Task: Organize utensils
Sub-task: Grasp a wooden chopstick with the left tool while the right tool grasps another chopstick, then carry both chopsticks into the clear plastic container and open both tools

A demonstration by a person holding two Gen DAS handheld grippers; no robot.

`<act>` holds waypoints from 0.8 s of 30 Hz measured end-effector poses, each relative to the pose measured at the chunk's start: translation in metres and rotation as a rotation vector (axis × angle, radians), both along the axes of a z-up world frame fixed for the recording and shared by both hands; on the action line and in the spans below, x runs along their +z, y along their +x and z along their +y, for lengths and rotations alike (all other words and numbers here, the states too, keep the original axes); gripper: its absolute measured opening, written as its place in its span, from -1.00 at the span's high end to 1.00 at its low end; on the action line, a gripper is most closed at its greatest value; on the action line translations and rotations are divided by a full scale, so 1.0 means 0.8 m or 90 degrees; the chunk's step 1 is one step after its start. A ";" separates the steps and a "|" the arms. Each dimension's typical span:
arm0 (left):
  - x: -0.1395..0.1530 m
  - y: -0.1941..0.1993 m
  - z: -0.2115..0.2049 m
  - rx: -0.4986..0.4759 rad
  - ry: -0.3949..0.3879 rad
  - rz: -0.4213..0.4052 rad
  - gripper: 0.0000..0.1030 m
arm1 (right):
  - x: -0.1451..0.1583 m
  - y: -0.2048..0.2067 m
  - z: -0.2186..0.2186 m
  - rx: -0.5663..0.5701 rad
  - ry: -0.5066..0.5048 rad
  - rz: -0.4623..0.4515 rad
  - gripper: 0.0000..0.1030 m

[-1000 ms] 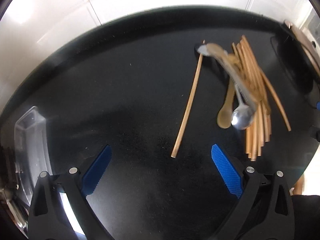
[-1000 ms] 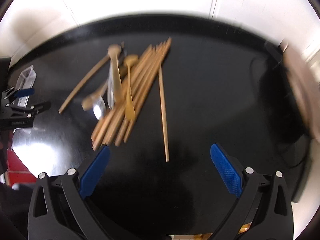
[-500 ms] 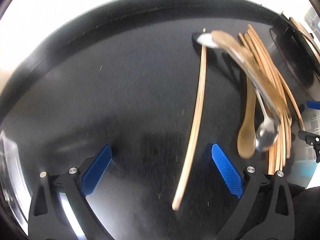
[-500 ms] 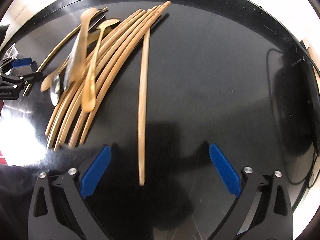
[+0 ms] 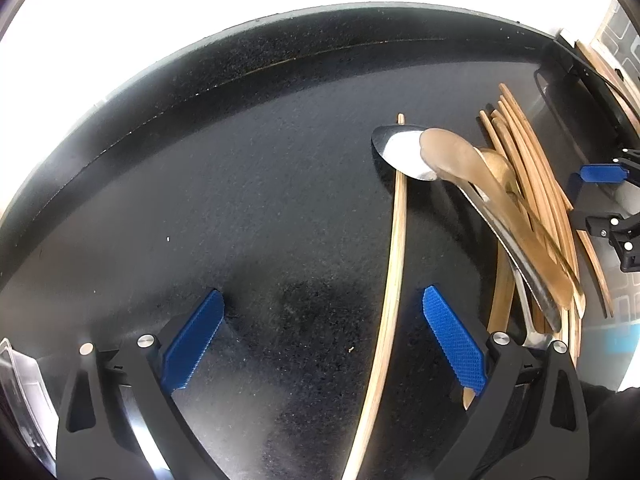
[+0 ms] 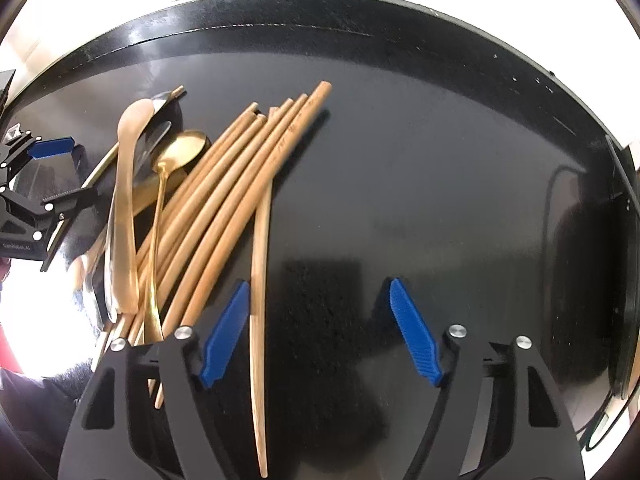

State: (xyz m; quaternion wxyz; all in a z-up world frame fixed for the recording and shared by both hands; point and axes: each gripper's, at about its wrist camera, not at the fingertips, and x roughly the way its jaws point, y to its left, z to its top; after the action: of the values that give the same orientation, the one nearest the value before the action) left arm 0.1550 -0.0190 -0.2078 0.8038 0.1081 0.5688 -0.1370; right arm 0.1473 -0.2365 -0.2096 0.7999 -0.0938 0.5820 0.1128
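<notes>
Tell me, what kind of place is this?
Probably a kitchen or dining table: wooden chopsticks, a gold spoon and a steel spoon lie heaped on a black tabletop.

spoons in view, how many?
3, maybe more hidden in the pile. Silver spoon at the pile's far left, pale spoon lying across it, gold spoon against the chopsticks.

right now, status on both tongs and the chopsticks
Left tongs open, straddling a lone chopstick. Right tongs open over another. Spoons piled on the bundle.
</notes>
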 end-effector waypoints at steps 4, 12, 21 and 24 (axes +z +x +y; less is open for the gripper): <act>0.009 -0.010 -0.011 -0.019 -0.007 -0.030 0.01 | 0.013 -0.016 0.009 0.001 0.005 -0.013 0.42; 0.018 -0.008 -0.016 0.008 0.004 -0.016 0.86 | 0.023 -0.022 0.024 -0.055 0.010 -0.007 0.86; 0.060 -0.025 0.003 0.078 0.002 -0.039 0.90 | 0.056 -0.042 -0.013 -0.166 0.047 -0.041 0.86; 0.082 -0.040 0.017 0.104 -0.011 -0.046 0.90 | 0.073 -0.048 -0.020 -0.195 0.058 -0.056 0.86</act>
State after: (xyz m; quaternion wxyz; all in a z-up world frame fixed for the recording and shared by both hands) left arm 0.1232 -0.0055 -0.1422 0.8332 0.0592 0.5451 -0.0720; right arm 0.1090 -0.2523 -0.1514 0.8360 0.0276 0.5479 0.0117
